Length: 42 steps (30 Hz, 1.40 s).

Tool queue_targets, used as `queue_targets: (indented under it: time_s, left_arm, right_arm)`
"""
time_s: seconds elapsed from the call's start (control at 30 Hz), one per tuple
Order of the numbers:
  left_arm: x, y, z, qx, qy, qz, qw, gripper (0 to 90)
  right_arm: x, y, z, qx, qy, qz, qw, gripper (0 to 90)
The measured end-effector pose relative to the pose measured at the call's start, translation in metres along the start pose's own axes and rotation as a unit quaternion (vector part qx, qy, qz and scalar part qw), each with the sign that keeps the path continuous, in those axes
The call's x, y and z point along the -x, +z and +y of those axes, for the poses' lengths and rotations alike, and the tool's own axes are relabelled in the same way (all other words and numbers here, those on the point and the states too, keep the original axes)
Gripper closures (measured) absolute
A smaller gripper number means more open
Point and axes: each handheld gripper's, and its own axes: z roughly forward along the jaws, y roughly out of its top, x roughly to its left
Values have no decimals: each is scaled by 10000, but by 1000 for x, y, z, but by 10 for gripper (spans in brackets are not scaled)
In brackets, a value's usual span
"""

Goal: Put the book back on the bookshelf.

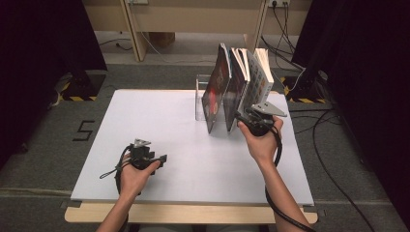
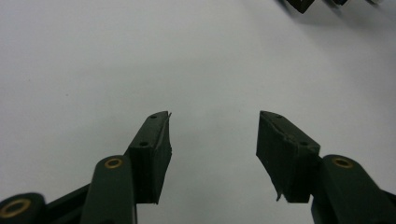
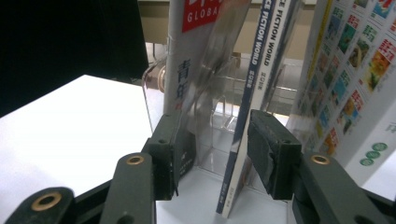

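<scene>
Right gripper [image 1: 245,121], right of frame centre in the high view: jaws apart, straddling the spine of the middle book [image 3: 243,140] (pad contact cannot be confirmed), which stands leaning in the clear rack [image 1: 200,99] between two others. Left gripper [image 2: 212,140], lower left: jaws open over bare white table [image 1: 159,111]

Even overhead light falls on the white table [image 1: 159,121], bright against dark curtains at both sides. Shadows are soft and faint. The close views are slightly soft, with glare on the clear stand [image 3: 219,121].
</scene>
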Motion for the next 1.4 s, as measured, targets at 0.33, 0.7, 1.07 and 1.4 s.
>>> queue_targets:
  time_s: [0.33,0.7,1.07,1.4]
  left_arm:
    - [0,-1,0,18,9,7,10000,435]
    - [-1,-1,0,17,-15,29,10000,428]
    - [-1,-1,0,27,-21,45,10000,425]
    - [-3,-2,1,50,-6,54,10000,421]
  right_arm:
    - [8,-9,-9,-59,44,6,10000,560]
    - [10,-14,-17,-174,38,33,9998,559]
    - [14,-20,-27,-260,54,-2,9996,561]
    - [18,-28,-32,-315,75,-48,9995,560]
